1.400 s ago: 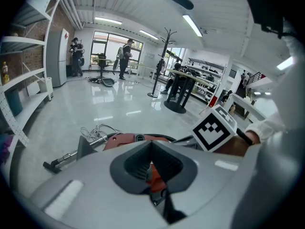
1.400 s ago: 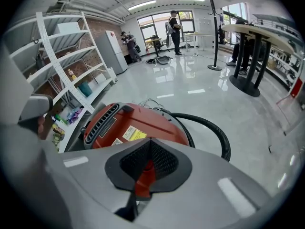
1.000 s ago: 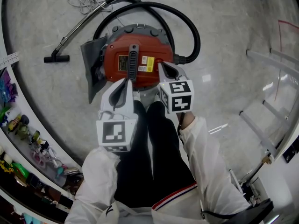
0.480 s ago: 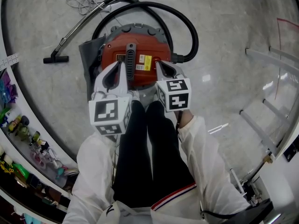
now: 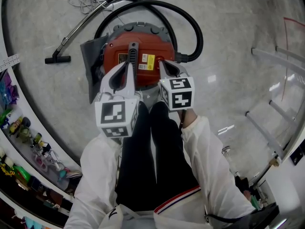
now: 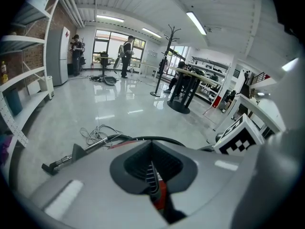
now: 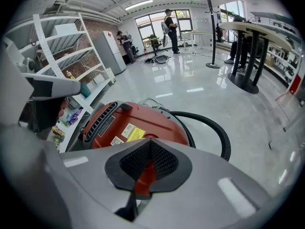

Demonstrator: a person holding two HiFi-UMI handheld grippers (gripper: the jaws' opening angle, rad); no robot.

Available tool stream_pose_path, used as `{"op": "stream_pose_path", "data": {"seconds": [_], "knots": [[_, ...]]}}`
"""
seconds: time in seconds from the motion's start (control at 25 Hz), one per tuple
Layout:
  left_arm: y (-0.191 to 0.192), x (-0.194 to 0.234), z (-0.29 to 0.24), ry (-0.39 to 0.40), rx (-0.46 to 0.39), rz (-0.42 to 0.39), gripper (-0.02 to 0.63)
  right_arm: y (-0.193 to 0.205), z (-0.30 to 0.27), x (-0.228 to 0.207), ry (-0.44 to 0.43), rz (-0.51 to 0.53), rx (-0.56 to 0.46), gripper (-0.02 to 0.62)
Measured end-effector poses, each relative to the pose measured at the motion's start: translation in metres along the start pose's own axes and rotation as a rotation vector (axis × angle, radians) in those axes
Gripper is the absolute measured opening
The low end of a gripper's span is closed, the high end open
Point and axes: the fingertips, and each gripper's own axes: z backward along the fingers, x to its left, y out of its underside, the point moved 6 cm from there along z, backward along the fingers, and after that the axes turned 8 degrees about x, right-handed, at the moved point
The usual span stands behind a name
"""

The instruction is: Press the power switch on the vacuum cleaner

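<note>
Left gripper (image 5: pixel 127 67): fingers pressed together, nothing between them, tip over the red top just left of the black handle (image 5: pixel 135 55).
Right gripper (image 5: pixel 161 64): fingers closed tight too, empty, tip at the red top's right edge, near where the hose (image 5: pixel 193 20) plugs in.
Vacuum cleaner (image 5: pixel 145 58): on the floor (image 5: pixel 228 37), right in front of my feet.
Contact: I can't tell whether either tip touches.
Wand (image 5: pixel 78 30): flat on the floor, off to the left.
</note>
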Motion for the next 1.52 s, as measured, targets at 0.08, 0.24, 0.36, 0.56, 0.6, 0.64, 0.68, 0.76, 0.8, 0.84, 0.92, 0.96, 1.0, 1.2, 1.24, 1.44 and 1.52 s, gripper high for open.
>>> {"op": "stream_pose_path", "data": {"seconds": [0.08, 0.24, 0.36, 0.56, 0.6, 0.64, 0.68, 0.76, 0.8, 0.84, 0.92, 0.96, 1.0, 1.2, 1.24, 1.44, 1.52], "knots": [[0.0006, -0.001, 0.0, 0.002, 0.003, -0.002, 0.0, 0.0007, -0.0009, 0.0004, 0.0, -0.001, 0.002, 0.0], [0.003, -0.0013, -0.0018, 0.003, 0.01, -0.002, 0.0, 0.0003, -0.0019, 0.0003, -0.004, 0.001, -0.002, 0.0], [0.0039, -0.0016, -0.0021, 0.001, 0.014, -0.001, 0.0, 0.0001, -0.0012, 0.0006, -0.007, 0.004, 0.0, 0.0], [0.0037, -0.0016, -0.0039, 0.003, 0.017, 0.001, 0.0, 0.0004, -0.0011, 0.0006, -0.01, -0.004, -0.001, 0.0], [0.0039, -0.0013, -0.0043, 0.003, 0.019, 0.001, 0.0, 0.0003, -0.0012, 0.0004, -0.011, -0.005, -0.001, 0.0], [0.0041, -0.0009, -0.0047, 0.002, 0.021, 0.001, 0.0, 0.0001, -0.0014, 0.0004, -0.012, -0.006, 0.0, 0.0], [0.0043, -0.0006, -0.005, 0.001, 0.023, 0.001, 0.0, -0.0001, -0.0017, 0.0004, -0.012, -0.006, 0.0, 0.0], [0.0043, -0.0009, -0.0053, 0.0, 0.025, 0.0, 0.0, -0.0004, -0.0018, 0.0003, -0.012, -0.005, 0.0, 0.0], [0.0042, -0.0014, -0.0053, 0.001, 0.025, -0.001, 0.0, -0.0003, -0.0014, 0.0002, -0.012, -0.006, 0.0, 0.0], [0.004, -0.0018, -0.0053, 0.001, 0.024, -0.002, 0.0, -0.0002, -0.0011, 0.0001, -0.012, -0.007, -0.001, 0.0], [0.0039, -0.002, -0.0054, -0.001, 0.023, -0.002, 0.0, -0.0004, -0.001, 0.0001, -0.012, -0.007, -0.002, 0.0], [0.0039, -0.002, -0.0056, -0.002, 0.023, -0.001, 0.0, -0.0006, -0.0011, 0.0002, -0.011, -0.006, -0.002, 0.0], [0.004, -0.0021, -0.0058, -0.004, 0.023, -0.001, 0.0, -0.0008, -0.0012, 0.0002, -0.011, -0.005, -0.003, 0.0], [0.0064, -0.0038, -0.0068, -0.001, 0.026, 0.003, 0.0, -0.0003, -0.0018, -0.0006, -0.009, -0.004, -0.002, 0.0], [0.0065, -0.0038, -0.0067, 0.0, 0.026, 0.004, 0.0, -0.0002, -0.0017, -0.0006, -0.009, -0.004, -0.001, 0.0], [0.0055, -0.0025, -0.0063, 0.001, 0.023, 0.003, 0.0, -0.0002, -0.0014, -0.001, -0.008, -0.006, 0.002, 0.0], [0.0062, -0.0019, -0.0061, 0.0, 0.026, 0.004, 0.0, 0.0002, -0.0012, -0.0012, -0.006, -0.007, 0.001, 0.0]]}}
